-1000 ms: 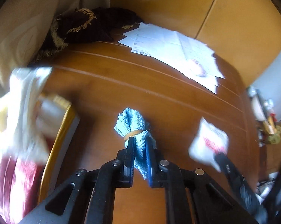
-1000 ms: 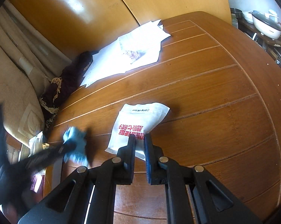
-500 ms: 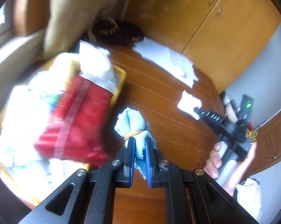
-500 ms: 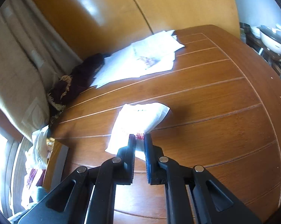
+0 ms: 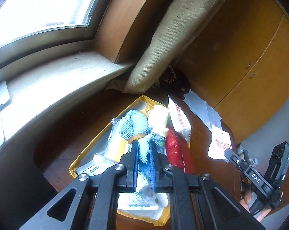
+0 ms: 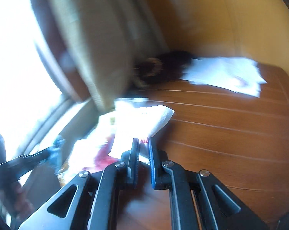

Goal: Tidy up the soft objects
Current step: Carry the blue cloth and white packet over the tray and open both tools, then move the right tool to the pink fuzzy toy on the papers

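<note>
A banded light-blue terry cloth (image 5: 133, 126) is pinched by the left gripper (image 5: 144, 153) above the yellow tray's (image 5: 81, 157) middle. A limp white red-lettered pouch (image 6: 142, 122) is nipped at its edge by the right gripper (image 6: 143, 149). Both are judged light and floppy; the cloth is best taken near its band.

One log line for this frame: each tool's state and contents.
left tool: shut on light blue banded cloth, above yellow tray | right tool: shut on white printed pouch

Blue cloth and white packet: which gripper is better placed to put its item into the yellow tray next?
Left, probably. The left gripper holds the blue cloth directly over the yellow tray. The right gripper holds the white packet above the table, beside the tray.
</note>
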Demonstrator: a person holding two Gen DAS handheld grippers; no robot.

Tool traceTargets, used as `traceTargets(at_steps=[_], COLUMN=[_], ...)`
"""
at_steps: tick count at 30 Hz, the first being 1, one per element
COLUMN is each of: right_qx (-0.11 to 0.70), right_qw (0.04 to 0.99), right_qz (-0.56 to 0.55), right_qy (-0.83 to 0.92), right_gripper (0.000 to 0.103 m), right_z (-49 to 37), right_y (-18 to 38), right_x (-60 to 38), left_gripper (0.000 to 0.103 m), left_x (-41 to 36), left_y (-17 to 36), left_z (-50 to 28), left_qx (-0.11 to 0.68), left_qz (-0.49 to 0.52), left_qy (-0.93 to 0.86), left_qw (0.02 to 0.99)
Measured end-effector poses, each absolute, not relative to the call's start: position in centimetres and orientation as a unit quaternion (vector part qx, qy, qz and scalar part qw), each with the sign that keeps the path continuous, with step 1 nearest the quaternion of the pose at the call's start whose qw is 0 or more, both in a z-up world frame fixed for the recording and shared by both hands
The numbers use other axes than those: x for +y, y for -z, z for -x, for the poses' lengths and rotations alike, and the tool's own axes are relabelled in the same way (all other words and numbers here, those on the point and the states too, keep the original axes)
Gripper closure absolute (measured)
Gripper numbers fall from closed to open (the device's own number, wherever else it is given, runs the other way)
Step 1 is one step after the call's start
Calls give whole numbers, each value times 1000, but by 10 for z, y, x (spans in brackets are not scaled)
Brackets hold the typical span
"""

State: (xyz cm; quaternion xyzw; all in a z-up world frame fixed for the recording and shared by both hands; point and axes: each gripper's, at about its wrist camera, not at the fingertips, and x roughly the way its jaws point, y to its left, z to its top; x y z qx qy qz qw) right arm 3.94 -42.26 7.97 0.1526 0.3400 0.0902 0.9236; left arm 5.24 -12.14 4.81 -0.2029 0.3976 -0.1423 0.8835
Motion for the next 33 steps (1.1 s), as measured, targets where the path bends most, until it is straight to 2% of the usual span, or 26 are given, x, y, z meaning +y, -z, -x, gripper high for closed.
traceTargets(at_steps=[7,17,19,20,21,23,25,31,33], right_qx=[366,404,406,404,402,398,391,375,371], right_qw=[920,904,903,903,905,906,907,914,915], right_qz=[-58,-14,-14,-13,-16,-27,-51,-65,-75], right_qy=[-131,-136,-141,-141,-141,-142,-146,-140,-138], right_gripper=[94,93,91,90,86,73,66,65,61], right_z=[-71,-100,-101,-102,-102,-99,-91,-64,-57], right_y=[-86,-57,-53,-52,-53,-53,-51,-42,-41], right_x=[-336,-316,-313,-313,-314,-319,-328,-355,-368], left_gripper=[94,92,87,78,63,51,50,49,47], left_x=[-122,-137,-138,-139,-141,-144,-148,-152,-154], left_y=[-39,-9,-10,-10,-9,-8,-9,-18,-24], left_z=[-63,-92,-91,-91,-91,-88,-82,-59,-49], left_qx=[409,444,438,439,440,443,438,417,409], left_qz=[191,162,153,153,151,145,128,89,93], left_qy=[176,190,192,189,186,187,192,178,182], left_qw=[875,861,865,865,865,865,869,887,890])
